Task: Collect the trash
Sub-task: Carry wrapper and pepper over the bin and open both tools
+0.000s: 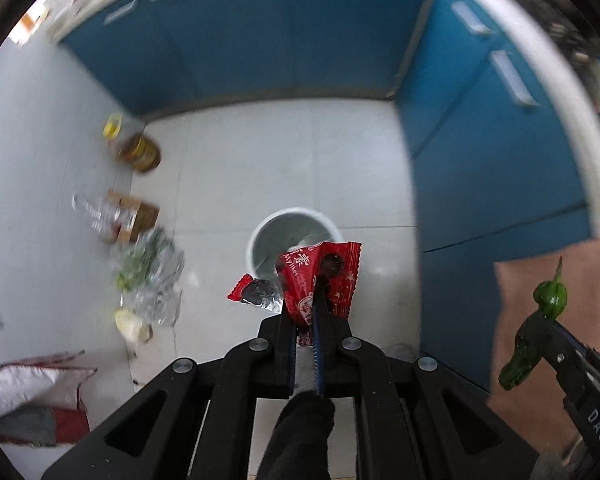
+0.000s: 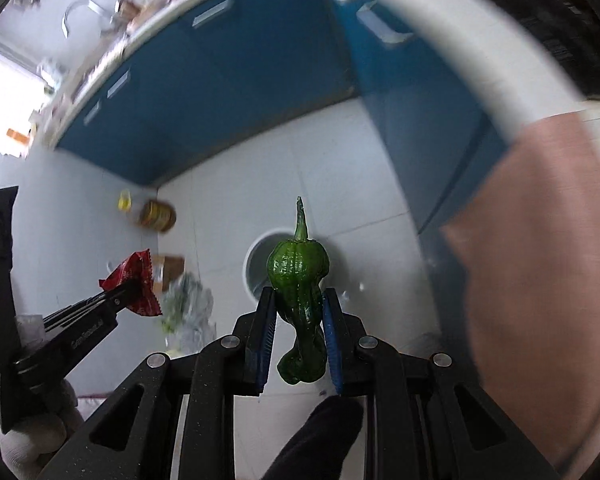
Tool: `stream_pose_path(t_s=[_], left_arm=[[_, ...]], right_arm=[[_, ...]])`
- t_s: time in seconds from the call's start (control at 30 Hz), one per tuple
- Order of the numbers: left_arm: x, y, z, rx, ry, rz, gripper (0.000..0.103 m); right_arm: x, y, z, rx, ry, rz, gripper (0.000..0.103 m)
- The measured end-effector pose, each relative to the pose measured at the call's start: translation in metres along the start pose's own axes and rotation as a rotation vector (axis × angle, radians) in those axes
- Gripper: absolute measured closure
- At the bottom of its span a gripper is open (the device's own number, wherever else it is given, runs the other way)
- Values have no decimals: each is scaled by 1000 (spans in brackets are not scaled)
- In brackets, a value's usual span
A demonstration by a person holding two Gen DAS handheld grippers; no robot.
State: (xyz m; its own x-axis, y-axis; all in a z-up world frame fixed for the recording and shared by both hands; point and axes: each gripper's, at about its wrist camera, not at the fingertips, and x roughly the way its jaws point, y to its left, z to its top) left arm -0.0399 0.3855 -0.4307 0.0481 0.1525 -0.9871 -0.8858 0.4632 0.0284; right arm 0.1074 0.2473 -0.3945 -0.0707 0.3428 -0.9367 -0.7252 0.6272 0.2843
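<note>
Left wrist view looks down on a pale tiled floor (image 1: 260, 152), with the white bin (image 1: 296, 240) as the landmark near the middle. Far left of the bin, at the frame edge, lies a red and white cloth heap (image 1: 36, 396). Closer to the bin on that side sit a blurred pile of clear plastic with greens (image 1: 152, 276), a brown cardboard box (image 1: 134, 216) with a clear bottle (image 1: 90, 210) beside it, and further back a yellow-capped oil jug (image 1: 138, 148) by the blue cabinets (image 1: 260, 32). Just in front of the bin, the left claw (image 1: 314, 322) is clenched on a red snack wrapper (image 1: 320, 276), which stands up between the fingers and overlaps the bin's near rim in the frame. A second, smaller red wrapper (image 1: 256, 290) with a foil inside hangs just to its left; whether it is pinched too cannot be told. Right of the bin, the right claw (image 1: 540, 330) grips a green pepper (image 1: 548, 300), with a bare leg (image 1: 560, 320) behind it.

Right wrist view shows the left claw (image 2: 130, 288) left of the bin (image 2: 256, 268), clamped on the red wrapper (image 2: 134, 284). At the middle the right claw (image 2: 300, 312) squeezes the wrinkled green pepper (image 2: 300, 280) between its blue-lined fingers (image 2: 331, 328), stem pointing away, its body overlapping the bin's rim. Right of the bin, the leg (image 2: 540, 260) fills the frame.
</note>
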Motion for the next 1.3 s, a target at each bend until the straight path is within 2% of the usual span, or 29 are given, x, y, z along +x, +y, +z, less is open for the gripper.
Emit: stream_pose_path(t_s=[0.23,0.4,0.47,0.67,0.73,0.83,0.87,0.9,0.93,1.0,1.07,1.17,1.3], left_arm=[[142,65,6,-109,121,36,99],[247,89,9,-134,197,29,99],[275,94,9,-138,218,23,99],[331,101,8,-162,263,-8,99],[340,104,7,-183,273,-35,91],[346,110,5,-250,268,-93,89],[347,111,5,-247,267,-86,84],[347,111,5,-242,269,-75,66],[347,113,4,-242,265,-65,40],[345,115,5,-239,253,-49,17],[341,118,6,-237,241,-37,16],[337,121,7,-232,227,-8,7],[328,127,6,-227,191,37,6]], right_arm=[[161,37,1,-79,102,10,79],[274,44,-2,-137,157,-18,79],[319,40,-6,-154,185,-28,79],[407,30,-14,-179,247,-41,79],[423,27,-16,-182,264,-36,77],[443,26,-19,-190,293,-31,75],[447,26,-20,-190,306,-26,74],[448,24,-22,-190,310,-25,67],[451,23,-22,-190,311,-27,55],[452,20,-22,-186,307,-33,50],[450,19,-22,-186,304,-42,43],[448,19,-20,-187,295,-67,34],[441,19,-17,-205,272,-114,5]])
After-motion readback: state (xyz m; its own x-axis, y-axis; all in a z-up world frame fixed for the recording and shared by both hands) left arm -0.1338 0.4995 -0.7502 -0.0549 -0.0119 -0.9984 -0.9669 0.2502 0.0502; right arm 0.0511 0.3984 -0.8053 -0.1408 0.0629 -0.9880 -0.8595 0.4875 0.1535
